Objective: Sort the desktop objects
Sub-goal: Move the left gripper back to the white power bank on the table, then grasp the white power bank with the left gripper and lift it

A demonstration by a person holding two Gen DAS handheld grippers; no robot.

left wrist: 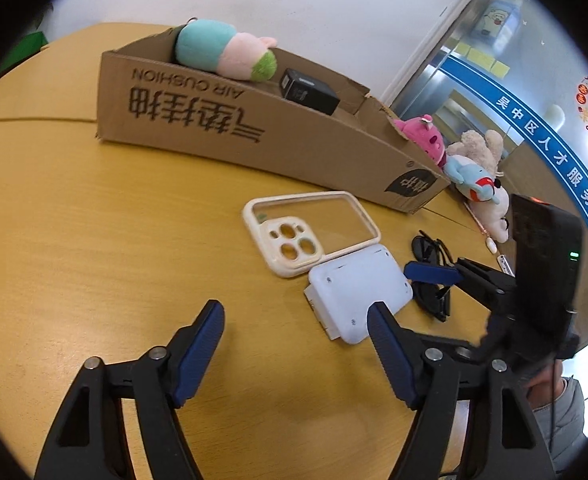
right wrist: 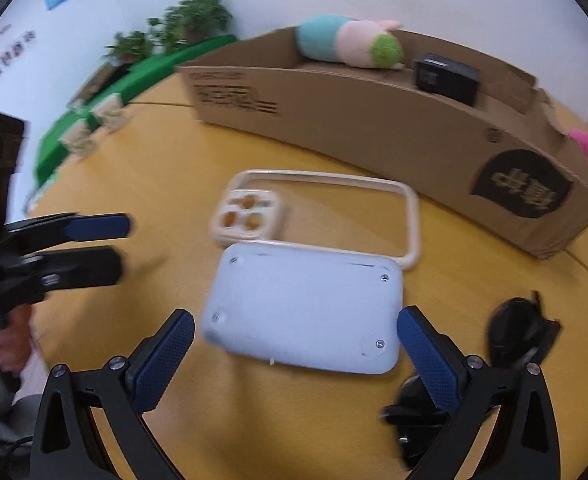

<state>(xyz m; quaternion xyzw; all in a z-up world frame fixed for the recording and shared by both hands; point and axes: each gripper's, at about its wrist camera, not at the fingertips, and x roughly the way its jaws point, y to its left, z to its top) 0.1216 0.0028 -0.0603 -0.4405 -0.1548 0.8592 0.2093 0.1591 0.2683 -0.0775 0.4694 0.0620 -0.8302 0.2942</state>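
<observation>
A white rounded device [right wrist: 305,312] lies flat on the wooden table [right wrist: 134,160], touching a cream phone case [right wrist: 317,216]. My right gripper [right wrist: 295,338] hangs over it, open, its blue pads straddling the device's short ends. Black sunglasses [right wrist: 521,332] lie right of it. In the left wrist view my left gripper [left wrist: 295,344] is open over bare table, its right pad beside the device [left wrist: 357,292]; the phone case [left wrist: 309,232] lies beyond. One finger [left wrist: 433,274] of the right gripper shows over the sunglasses [left wrist: 429,252].
A long cardboard box [left wrist: 222,124] stands behind, holding a teal-pink-green plush [left wrist: 226,50] and a small black box [left wrist: 309,90]. Pink [left wrist: 423,136], beige [left wrist: 481,148] and blue [left wrist: 473,184] plush toys lie at its right end. My left gripper [right wrist: 124,246] shows at the left.
</observation>
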